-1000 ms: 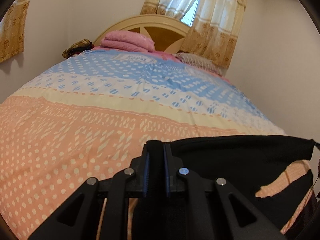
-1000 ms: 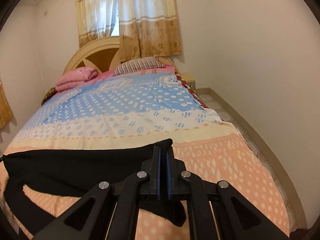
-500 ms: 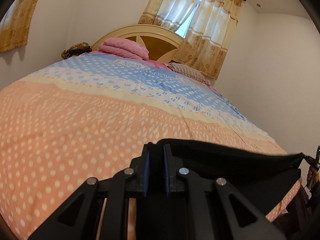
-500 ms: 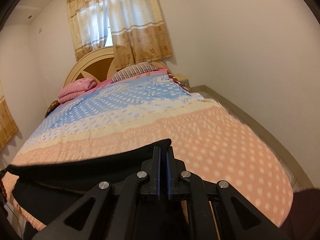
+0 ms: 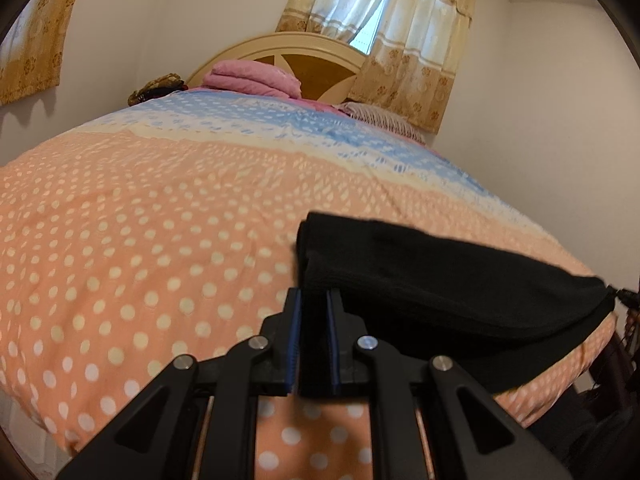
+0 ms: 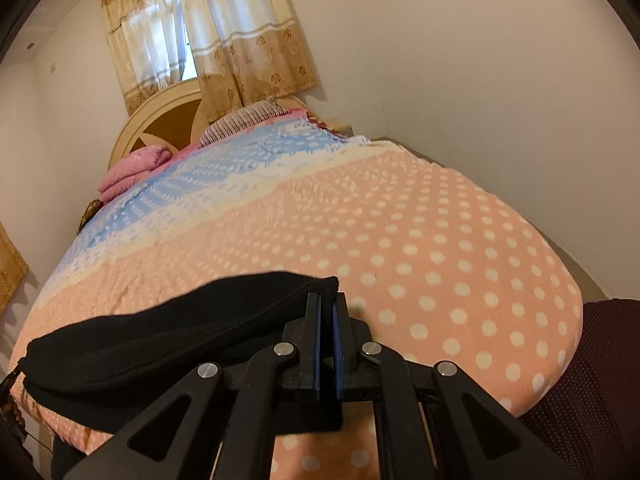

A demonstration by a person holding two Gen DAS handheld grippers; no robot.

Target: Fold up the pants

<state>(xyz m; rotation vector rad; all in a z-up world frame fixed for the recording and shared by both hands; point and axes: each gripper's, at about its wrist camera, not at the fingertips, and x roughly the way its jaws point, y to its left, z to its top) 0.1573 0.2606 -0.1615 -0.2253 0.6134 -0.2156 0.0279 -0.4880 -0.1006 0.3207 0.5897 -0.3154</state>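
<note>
The black pants [image 5: 440, 280] hang stretched between my two grippers near the foot of the bed, low over the orange dotted bedspread [image 5: 140, 220]. My left gripper [image 5: 314, 304] is shut on the pants' left end, with cloth pinched between the blue pads. In the right wrist view the pants [image 6: 160, 340] run off to the left, and my right gripper [image 6: 326, 308] is shut on their right end. The lower part of the pants droops below the bed edge, out of sight.
Folded pink blankets [image 5: 252, 78] and a striped pillow [image 5: 380, 120] lie by the wooden headboard [image 5: 320, 56]. Curtains [image 6: 200, 32] cover the window. White walls stand close on both sides. A dark maroon cloth [image 6: 592, 380] is at the bed's right corner.
Both grippers have dropped lower and pulled back toward the foot of the bed, tilting upward. The pants have come down with them, closer to the bedspread.
</note>
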